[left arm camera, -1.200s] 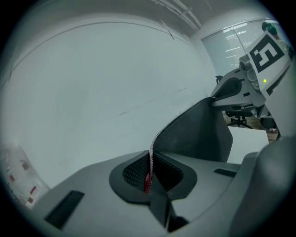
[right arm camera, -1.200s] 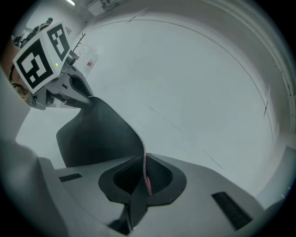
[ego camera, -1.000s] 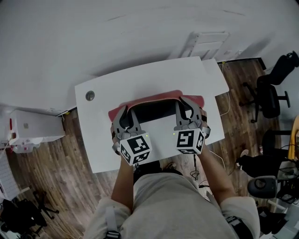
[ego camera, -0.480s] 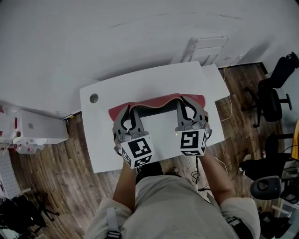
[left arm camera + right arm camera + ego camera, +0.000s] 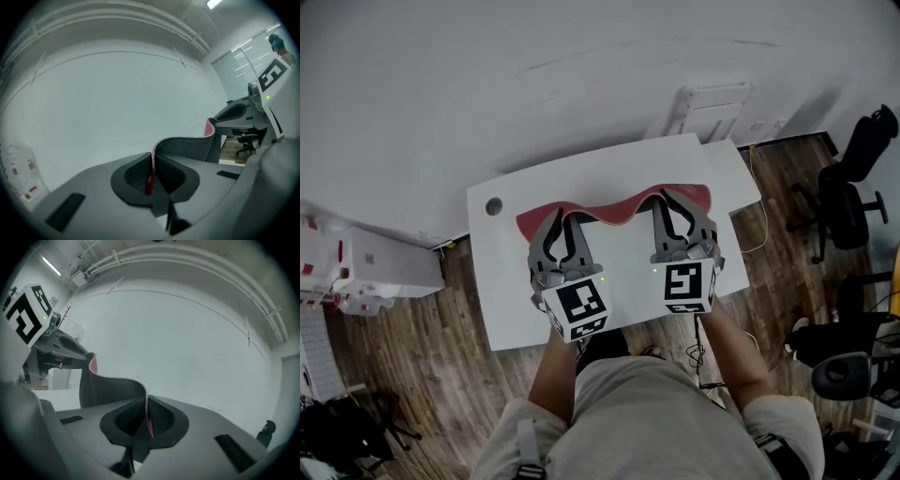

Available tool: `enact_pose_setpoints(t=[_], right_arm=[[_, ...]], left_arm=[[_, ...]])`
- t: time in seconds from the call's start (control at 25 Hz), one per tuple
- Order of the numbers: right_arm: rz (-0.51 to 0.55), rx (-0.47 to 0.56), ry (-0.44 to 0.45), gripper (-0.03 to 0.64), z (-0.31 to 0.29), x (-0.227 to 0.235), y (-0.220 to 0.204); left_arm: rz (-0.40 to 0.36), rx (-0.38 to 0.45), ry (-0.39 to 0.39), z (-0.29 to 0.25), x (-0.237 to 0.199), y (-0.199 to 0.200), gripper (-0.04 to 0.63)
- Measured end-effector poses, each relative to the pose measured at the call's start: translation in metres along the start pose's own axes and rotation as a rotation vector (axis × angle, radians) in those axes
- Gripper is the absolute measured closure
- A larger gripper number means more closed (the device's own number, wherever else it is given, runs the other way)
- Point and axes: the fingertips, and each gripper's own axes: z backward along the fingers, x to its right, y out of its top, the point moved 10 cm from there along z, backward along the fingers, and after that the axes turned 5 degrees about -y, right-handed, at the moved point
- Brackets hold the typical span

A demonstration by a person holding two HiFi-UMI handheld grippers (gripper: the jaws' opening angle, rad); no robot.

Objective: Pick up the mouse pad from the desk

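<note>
— Seen from the head view, where's the mouse pad [image 5: 614, 208]?
— Over the desk [image 5: 511, 272], sagging between left gripper [image 5: 553, 223] and right gripper [image 5: 677, 208].
— Clamped?
— Each gripper view shows jaws pinching its stitched edge (red face showing).

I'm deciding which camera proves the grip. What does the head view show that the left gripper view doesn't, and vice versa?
Head view only: the white desk and the person's forearms. Left gripper view only: the left gripper seen close up, its jaws shut on the stitched edge of the mouse pad. Both: the mouse pad sagging between the left gripper and the right gripper.
</note>
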Motion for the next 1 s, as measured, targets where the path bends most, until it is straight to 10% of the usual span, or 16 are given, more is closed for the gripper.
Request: enact_pose_setpoints(t=[1.0], right_arm=[[-0.216,0.203,-0.039,0.566,0.134,0.034,0.042]], left_arm=[[0.169,0.228,-0.086,0.107,0.062,0.081,0.565]])
